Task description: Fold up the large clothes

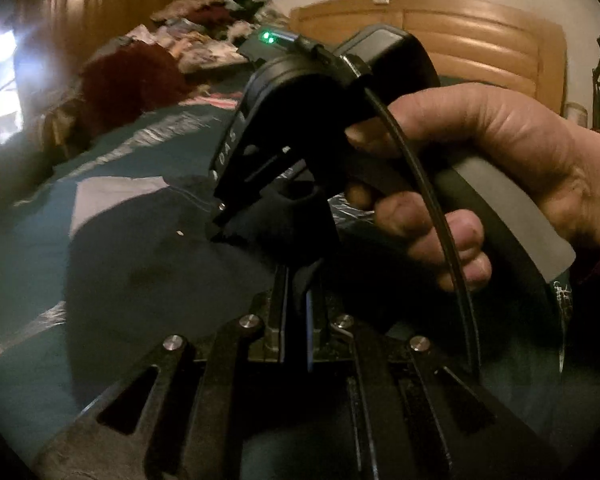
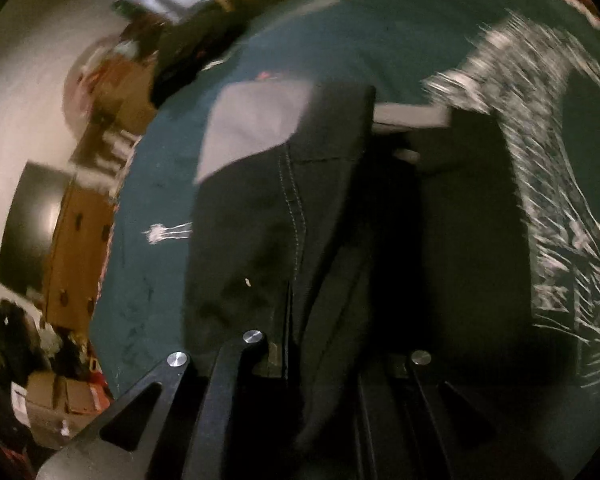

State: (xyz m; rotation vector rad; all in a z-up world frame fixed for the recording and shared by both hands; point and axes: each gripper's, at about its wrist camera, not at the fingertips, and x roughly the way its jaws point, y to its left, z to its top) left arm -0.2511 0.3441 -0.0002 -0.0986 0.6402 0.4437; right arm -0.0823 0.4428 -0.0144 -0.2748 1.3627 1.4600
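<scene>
A dark navy garment (image 1: pixel 148 272) lies spread on a bed with a teal bedspread (image 1: pixel 24 248), which has pale feathery markings woven into it. A light grey patch (image 1: pixel 112 196) of the garment, perhaps its lining, shows at the far edge.

The left gripper (image 1: pixel 296 300) is closed, and a fold of the dark cloth rises between its two fingers, so it is clamped on the garment. Right in front of it the right gripper (image 1: pixel 224 220) points down at the same cloth, held by the person's right hand (image 1: pixel 472 168) wrapped around the grey handle. A dark red sleeve shows at the wrist. Two small green lights glow on top of that tool. Its tips are together and touch the dark fabric.

From the right wrist view, the garment (image 2: pixel 252 248) fills the middle, with a line of pale stitching running down it, and a ridge of cloth sits squeezed between the right gripper's (image 2: pixel 300 344) fingers.

Beyond, a heap of mixed clothes (image 1: pixel 188 40) sits at the far end of the bed, near a wooden headboard (image 1: pixel 460 36) against a pale wall.
</scene>
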